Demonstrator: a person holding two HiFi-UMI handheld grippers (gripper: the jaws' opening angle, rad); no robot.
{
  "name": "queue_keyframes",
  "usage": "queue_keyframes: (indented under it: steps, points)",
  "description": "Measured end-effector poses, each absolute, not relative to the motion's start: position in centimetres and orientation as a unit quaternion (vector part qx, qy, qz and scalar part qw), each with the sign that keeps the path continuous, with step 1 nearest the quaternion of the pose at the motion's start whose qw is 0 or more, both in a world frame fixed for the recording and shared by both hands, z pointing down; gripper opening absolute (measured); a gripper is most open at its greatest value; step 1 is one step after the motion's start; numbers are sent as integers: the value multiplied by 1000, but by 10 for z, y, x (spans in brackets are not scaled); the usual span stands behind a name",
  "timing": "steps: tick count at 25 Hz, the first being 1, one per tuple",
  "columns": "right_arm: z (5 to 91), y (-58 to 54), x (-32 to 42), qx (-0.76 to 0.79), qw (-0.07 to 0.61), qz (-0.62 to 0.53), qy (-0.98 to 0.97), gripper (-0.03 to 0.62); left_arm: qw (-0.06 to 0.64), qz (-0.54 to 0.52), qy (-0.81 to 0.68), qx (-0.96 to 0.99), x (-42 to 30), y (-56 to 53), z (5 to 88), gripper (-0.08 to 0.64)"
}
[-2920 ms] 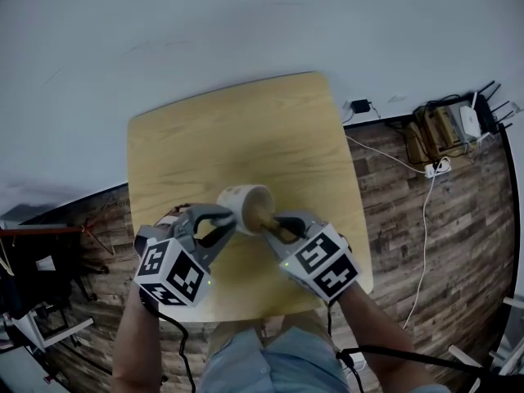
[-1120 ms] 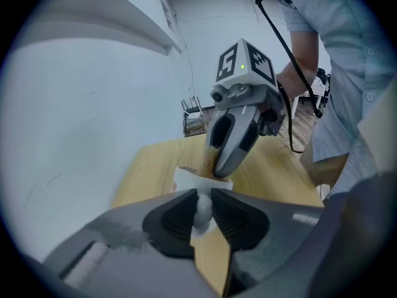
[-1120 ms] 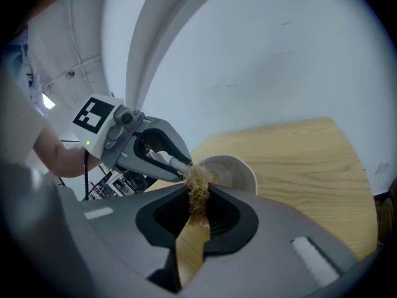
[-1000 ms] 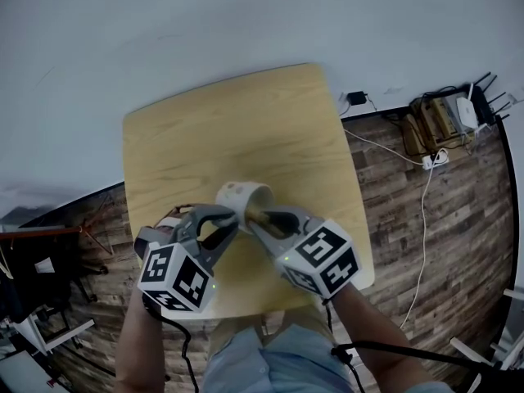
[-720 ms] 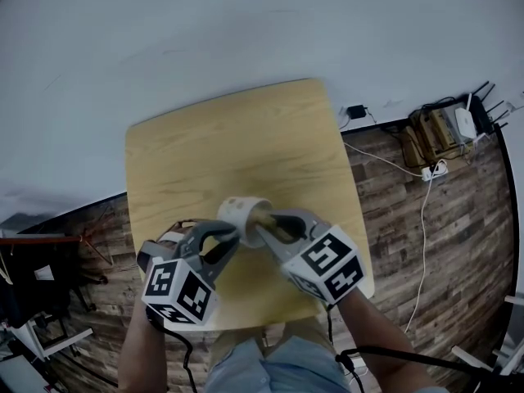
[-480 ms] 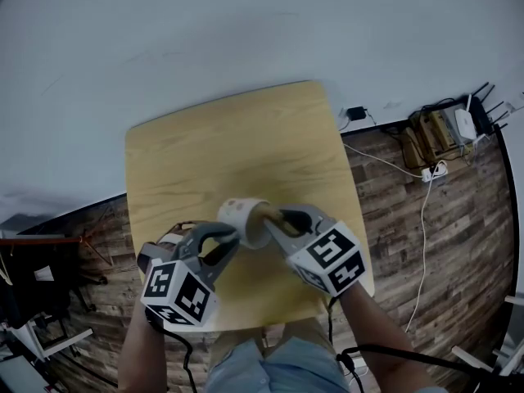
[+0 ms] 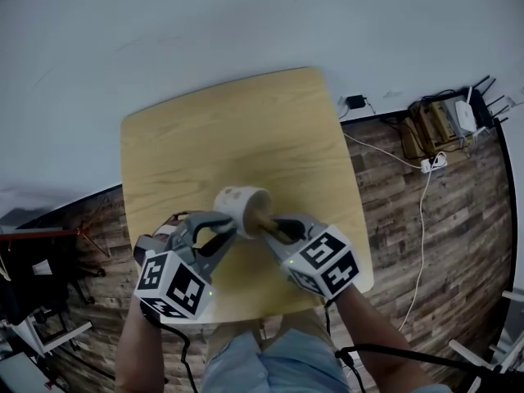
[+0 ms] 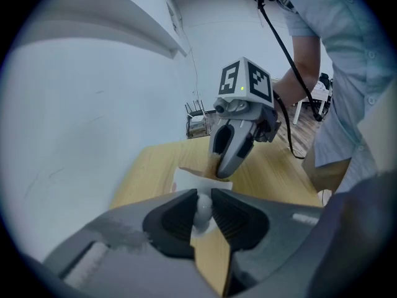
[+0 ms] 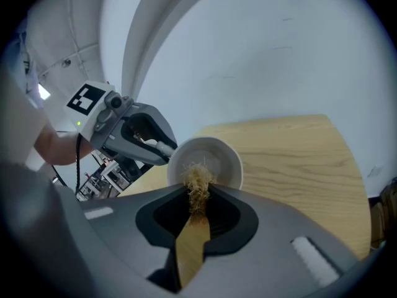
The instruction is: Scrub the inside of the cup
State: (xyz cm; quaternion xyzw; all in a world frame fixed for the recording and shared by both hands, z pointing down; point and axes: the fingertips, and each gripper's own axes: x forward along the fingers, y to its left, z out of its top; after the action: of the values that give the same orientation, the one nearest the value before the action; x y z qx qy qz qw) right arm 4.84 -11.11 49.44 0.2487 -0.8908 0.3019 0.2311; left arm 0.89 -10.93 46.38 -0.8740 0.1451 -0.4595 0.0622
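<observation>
A white cup [image 7: 238,202] hangs tilted over the wooden table [image 7: 221,129], its mouth turned toward the right gripper. My left gripper [image 7: 223,224] is shut on the cup's handle [image 8: 203,207], which shows white between the pads. My right gripper [image 7: 271,225] is shut on a flat wooden brush [image 9: 191,244]. The brush's straw-coloured bristles [image 9: 198,180] reach into the cup's mouth [image 9: 208,160]. In the left gripper view the right gripper [image 8: 224,168] points down into the cup [image 8: 188,180]. The right gripper view shows the left gripper [image 9: 162,146] at the cup's left rim.
The table stands against a white wall, with wooden floor [image 7: 409,219] to its right. Cables, a power strip [image 7: 436,167] and a box with routers [image 7: 454,121] lie on the floor at the right. Dark furniture [image 7: 37,268] stands at the left.
The right gripper and brush have shifted slightly at the cup's mouth. The cup stays in the left gripper, a little higher and further left in the head view.
</observation>
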Motion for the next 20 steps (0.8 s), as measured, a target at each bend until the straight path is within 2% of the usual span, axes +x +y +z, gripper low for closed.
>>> queue_keyframes:
  steps: [10,20]
  points:
    - [456,-126,37,243,133,384,-881,57,57,-455,143,-877,9,-108,466,98]
    - [386,-162,62,299,64,338,-890,57,17,-432,203,-878,-27,-110,472,97]
